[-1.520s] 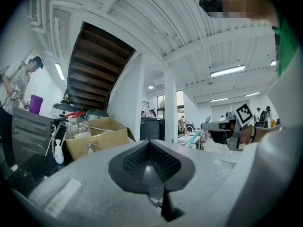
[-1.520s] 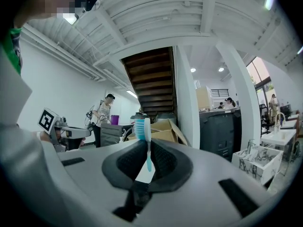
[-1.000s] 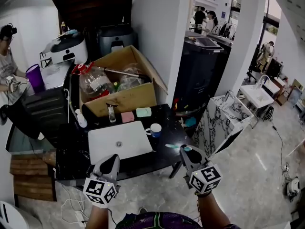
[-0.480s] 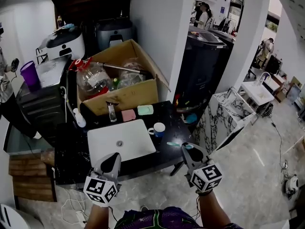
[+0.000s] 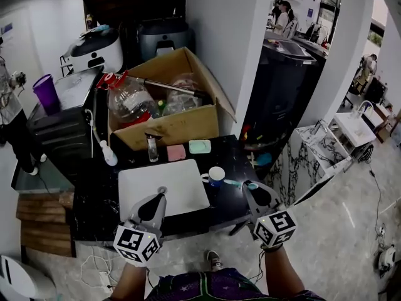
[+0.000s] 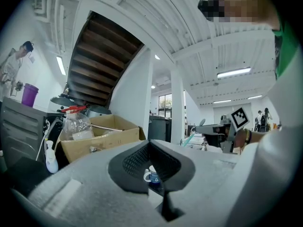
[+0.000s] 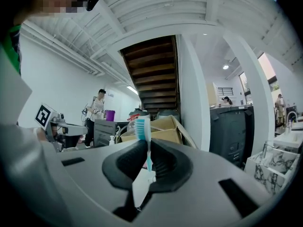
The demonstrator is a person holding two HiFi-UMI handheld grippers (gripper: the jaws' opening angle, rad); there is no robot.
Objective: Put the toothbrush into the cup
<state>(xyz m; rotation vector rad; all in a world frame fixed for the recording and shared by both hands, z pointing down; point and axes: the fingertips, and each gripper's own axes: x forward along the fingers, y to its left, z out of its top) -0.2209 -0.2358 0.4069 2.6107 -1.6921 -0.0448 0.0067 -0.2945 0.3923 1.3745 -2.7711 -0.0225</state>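
- white-walled room with a dark staircase overhead and a thick white pillar at the far middle; a person stands at the far left edge beside a grey cabinet.
- black counter (image 5: 229, 152) fills the near middle of the head view.
- open cardboard box (image 5: 182, 127) sits at the counter's far side, with a clear jug (image 5: 128, 105) with a red cap lying in it.
- white basin (image 5: 182, 184) lies on the counter's near left part, nearer than the box.
- left gripper (image 5: 161, 195) hangs over the basin's near edge; in the left gripper view (image 6: 149, 142) its jaws are together with nothing held, and the cup shows far off through the hollow of the pads.
- right gripper (image 5: 249, 185) hangs over the counter's near right part, just right of the cup; its jaws (image 7: 147, 143) are clamped on the toothbrush handle.
- pink block (image 5: 176, 152) and pale green block (image 5: 200, 146) lie side by side between box and basin.
- cup (image 5: 216, 175), blue with a white rim, stands upright on the counter just beside the basin's right edge (image 6: 152, 175).
- toothbrush (image 5: 234, 182), teal, sticks out leftward from the right gripper, off the counter, its head near the cup's right side but not in it; in the right gripper view (image 7: 143, 129) its bristle head stands past the jaw tips.
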